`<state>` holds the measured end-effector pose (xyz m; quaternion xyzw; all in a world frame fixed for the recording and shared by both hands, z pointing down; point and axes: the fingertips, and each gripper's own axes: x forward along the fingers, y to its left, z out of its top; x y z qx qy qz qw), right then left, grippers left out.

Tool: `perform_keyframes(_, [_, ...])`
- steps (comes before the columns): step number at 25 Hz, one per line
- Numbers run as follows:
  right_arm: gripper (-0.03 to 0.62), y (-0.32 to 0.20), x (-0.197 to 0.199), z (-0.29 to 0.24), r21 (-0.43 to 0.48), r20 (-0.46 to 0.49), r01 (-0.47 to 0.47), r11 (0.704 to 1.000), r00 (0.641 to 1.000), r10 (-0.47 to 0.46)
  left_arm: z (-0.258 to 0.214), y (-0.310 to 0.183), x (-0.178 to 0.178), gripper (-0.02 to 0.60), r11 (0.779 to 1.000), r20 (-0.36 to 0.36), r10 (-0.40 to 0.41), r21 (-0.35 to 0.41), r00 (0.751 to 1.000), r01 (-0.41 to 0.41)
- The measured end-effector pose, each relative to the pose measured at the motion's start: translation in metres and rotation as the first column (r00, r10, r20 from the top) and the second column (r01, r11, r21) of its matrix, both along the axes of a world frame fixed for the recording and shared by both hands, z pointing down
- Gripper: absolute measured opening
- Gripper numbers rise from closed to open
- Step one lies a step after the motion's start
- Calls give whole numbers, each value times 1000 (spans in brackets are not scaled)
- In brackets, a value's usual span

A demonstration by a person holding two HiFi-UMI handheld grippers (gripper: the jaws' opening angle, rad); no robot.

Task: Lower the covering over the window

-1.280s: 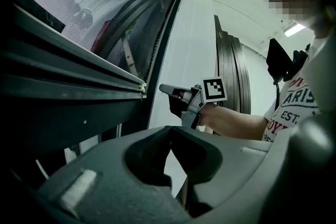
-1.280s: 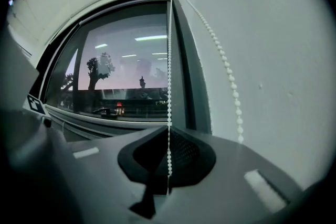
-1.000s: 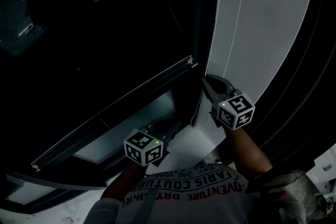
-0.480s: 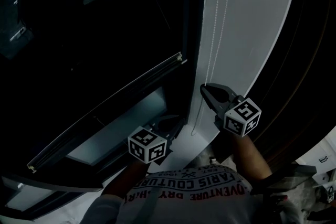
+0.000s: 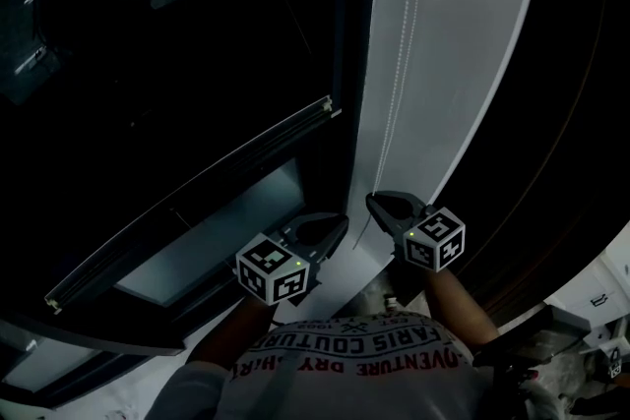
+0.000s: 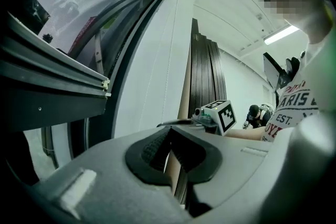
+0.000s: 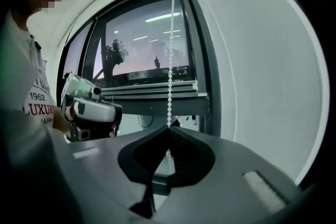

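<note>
Right gripper (image 5: 375, 201) is clamping shut on the bead chain (image 5: 398, 98) in the lower centre of the head view. I'm holding there because that chain is what drives the shade, so I'm reading this as mid-pull, not done. Left gripper (image 5: 339, 222) is also closed, with nothing between its jaws. It's hanging just left of the right one, near the window frame, and looks idle for this step.

The shade's bottom rail (image 5: 197, 199) is running diagonally across the left-centre of the frame. A lighter strip of pane is showing below it, so the window looks only partly covered.

The head view is dark. There the chain is only a thin line against the white wall panel (image 5: 463, 64), and the grip itself isn't readable. The right gripper view is showing the beads dropping straight from the frame top into the closed jaw tips, with the rail about mid-height in the window. The left gripper view is showing its own shut, empty pads, the right gripper side-on at centre, and dark boards (image 6: 207, 76) standing behind it.
</note>
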<state>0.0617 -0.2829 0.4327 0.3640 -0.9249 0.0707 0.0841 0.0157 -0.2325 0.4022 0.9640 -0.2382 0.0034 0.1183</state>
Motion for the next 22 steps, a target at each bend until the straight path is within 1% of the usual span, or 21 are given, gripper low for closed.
perform_keyframes(5, [6,8,-1,27,-47,1,11,999,1000,-11,2,2,5,2,1000,4,28,-1,1000,-28])
perform_keyframes(9, [6,15,-7,50,-86,-4,32,996,999,-32,0,-7,9,2,1000,2,17,-9,1000,-17])
perform_keyframes(12, [6,19,-12,61,-106,8,43,993,999,-42,-12,-14,16,3,999,-1,27,19,1000,-27])
perform_keyframes(14, [6,21,-16,62,-103,12,53,993,999,-52,-21,-19,21,7,998,11,34,44,999,-35])
perform_keyframes(15, [6,22,-18,63,-101,14,58,993,998,-57,-24,-23,23,56,998,24,35,56,999,-36])
perform_keyframes(17, [6,22,-23,65,-101,18,67,993,998,-66,-31,-30,25,99,996,49,36,81,998,-40])
perform_keyframes(20, [6,24,-29,67,-104,10,77,992,997,-76,-46,-41,27,107,992,61,33,116,998,-39])
perform_keyframes(22, [6,27,-31,66,-114,20,84,990,996,-82,-61,-45,31,107,989,60,40,136,997,-48])
